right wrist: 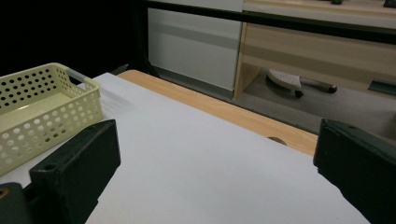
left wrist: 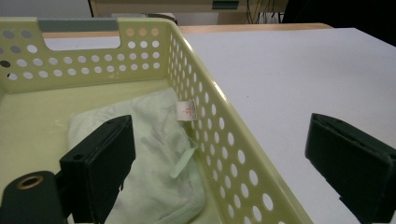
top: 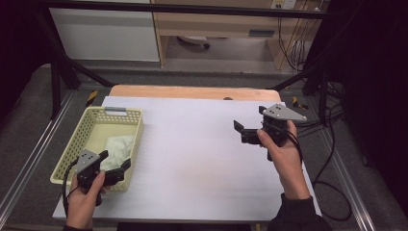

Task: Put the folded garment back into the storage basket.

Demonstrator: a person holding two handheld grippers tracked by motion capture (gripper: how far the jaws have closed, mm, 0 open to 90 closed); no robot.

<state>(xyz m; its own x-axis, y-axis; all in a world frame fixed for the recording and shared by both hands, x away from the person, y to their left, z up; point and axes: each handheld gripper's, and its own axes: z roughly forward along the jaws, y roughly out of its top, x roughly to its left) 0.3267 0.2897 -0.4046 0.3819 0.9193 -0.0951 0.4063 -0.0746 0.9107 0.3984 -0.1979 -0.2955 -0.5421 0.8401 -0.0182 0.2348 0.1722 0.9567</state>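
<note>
A pale yellow perforated basket [top: 94,126] stands on the left of the white table, and a folded pale green cloth [top: 118,146] lies in it. In the left gripper view the cloth [left wrist: 154,158] carries a small white label [left wrist: 187,110]. My left gripper [top: 115,160] is open at the basket's near right corner. Its jaws straddle the basket wall [left wrist: 219,140], one over the cloth and one outside over the table. My right gripper [top: 242,132] hangs open and empty above the table's right side. Its own view has the basket [right wrist: 46,112] far to the left.
The white table top [top: 192,159] has a wooden strip [top: 192,91] along its far edge. Black frame bars [top: 183,8] run around the table. Cables [top: 332,159] trail on the floor at the right. A chair base [right wrist: 299,83] sits beyond the table.
</note>
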